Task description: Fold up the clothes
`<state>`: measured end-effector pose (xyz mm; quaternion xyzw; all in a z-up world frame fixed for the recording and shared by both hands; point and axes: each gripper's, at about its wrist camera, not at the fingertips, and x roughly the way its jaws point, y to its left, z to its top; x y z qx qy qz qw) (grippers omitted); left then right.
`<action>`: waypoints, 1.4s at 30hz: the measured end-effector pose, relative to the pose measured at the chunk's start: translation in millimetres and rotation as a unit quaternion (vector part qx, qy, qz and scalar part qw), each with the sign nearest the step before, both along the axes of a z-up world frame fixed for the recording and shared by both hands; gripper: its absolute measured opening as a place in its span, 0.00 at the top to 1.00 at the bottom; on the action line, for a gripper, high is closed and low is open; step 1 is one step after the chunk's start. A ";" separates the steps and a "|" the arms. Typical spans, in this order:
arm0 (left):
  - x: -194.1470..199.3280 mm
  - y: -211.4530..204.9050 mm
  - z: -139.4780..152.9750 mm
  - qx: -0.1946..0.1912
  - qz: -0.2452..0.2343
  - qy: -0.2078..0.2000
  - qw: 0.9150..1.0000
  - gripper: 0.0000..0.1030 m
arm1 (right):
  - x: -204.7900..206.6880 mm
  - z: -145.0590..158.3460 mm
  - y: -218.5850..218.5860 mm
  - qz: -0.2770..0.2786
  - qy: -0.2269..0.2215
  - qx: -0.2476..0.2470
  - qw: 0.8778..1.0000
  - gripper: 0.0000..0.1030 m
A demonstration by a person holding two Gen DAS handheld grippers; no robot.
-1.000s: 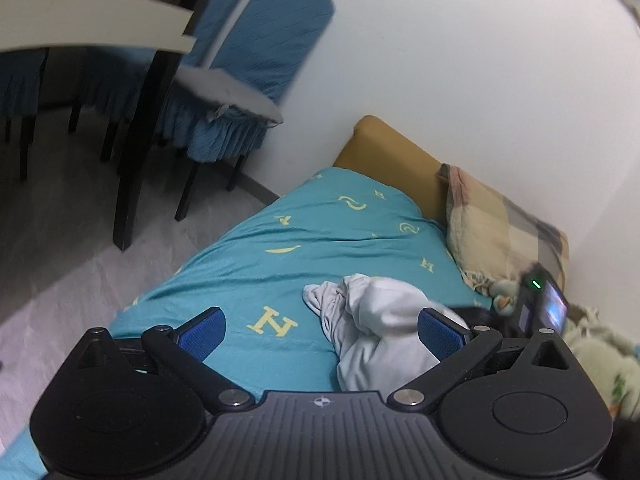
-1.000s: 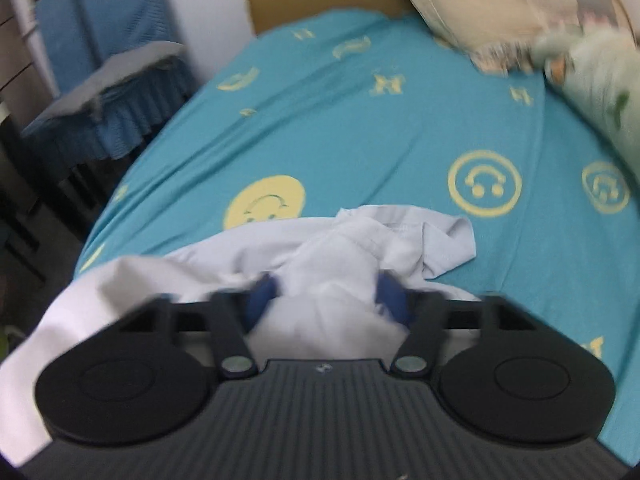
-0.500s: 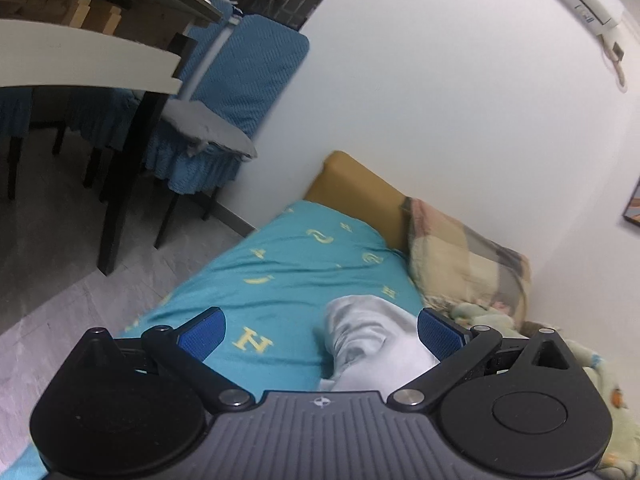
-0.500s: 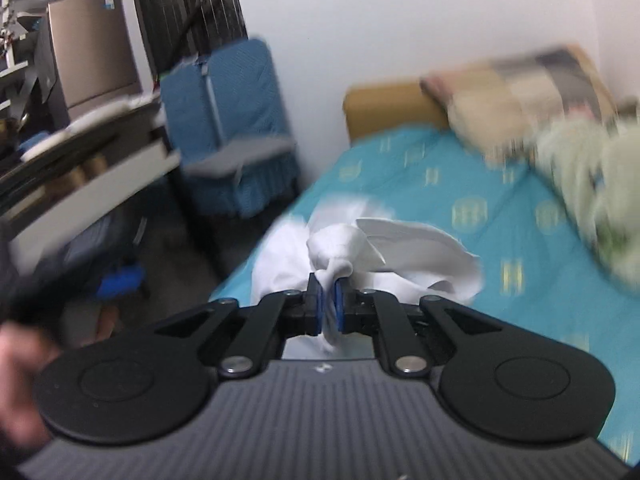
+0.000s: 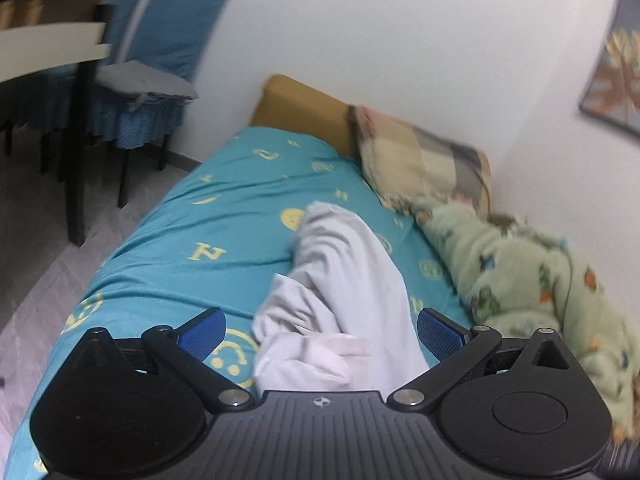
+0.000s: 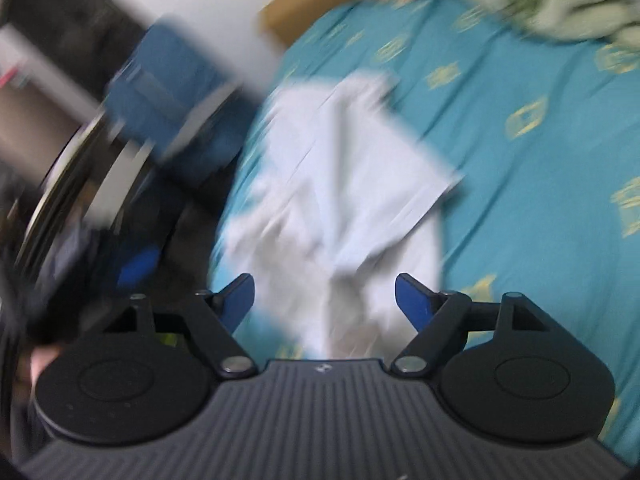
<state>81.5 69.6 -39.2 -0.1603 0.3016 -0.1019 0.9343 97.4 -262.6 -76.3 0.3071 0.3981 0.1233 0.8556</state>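
While both your grippers, left gripper (image 5: 320, 330) and right gripper (image 6: 325, 300), gape empty over the crumpled white cotton garment (image 5: 340, 300), only your left view shows the checked pillow (image 5: 420, 160).

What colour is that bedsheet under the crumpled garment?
Teal bedsheet with yellow symbols and smiley faces, clearest in the left wrist view.

A white garment (image 5: 344, 280) lies on a teal bedsheet (image 5: 224, 216) printed with yellow smileys and letters, beside a pale green fleece blanket (image 5: 520, 276), a beige-and-grey checked pillow (image 5: 420, 160) and blue-covered chairs (image 5: 160, 52).
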 end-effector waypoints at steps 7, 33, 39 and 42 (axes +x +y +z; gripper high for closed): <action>41.1 -88.7 -21.0 0.085 -0.125 -0.041 0.988 0.05 | 41.4 2.6 -36.6 -0.173 -0.023 0.018 0.985 0.22; 93.3 109.4 4.8 0.022 0.243 0.036 0.969 0.99 | 94.1 -43.5 -38.3 -0.133 -0.127 -0.204 0.962 0.23; 77.2 119.8 13.4 -0.034 0.233 0.064 0.970 0.82 | 83.4 -42.8 -7.5 -0.066 -0.131 -0.213 0.966 0.24; 53.0 103.8 19.3 -0.056 0.187 0.059 0.979 0.70 | 77.6 -38.3 9.8 -0.031 -0.143 -0.219 0.965 0.24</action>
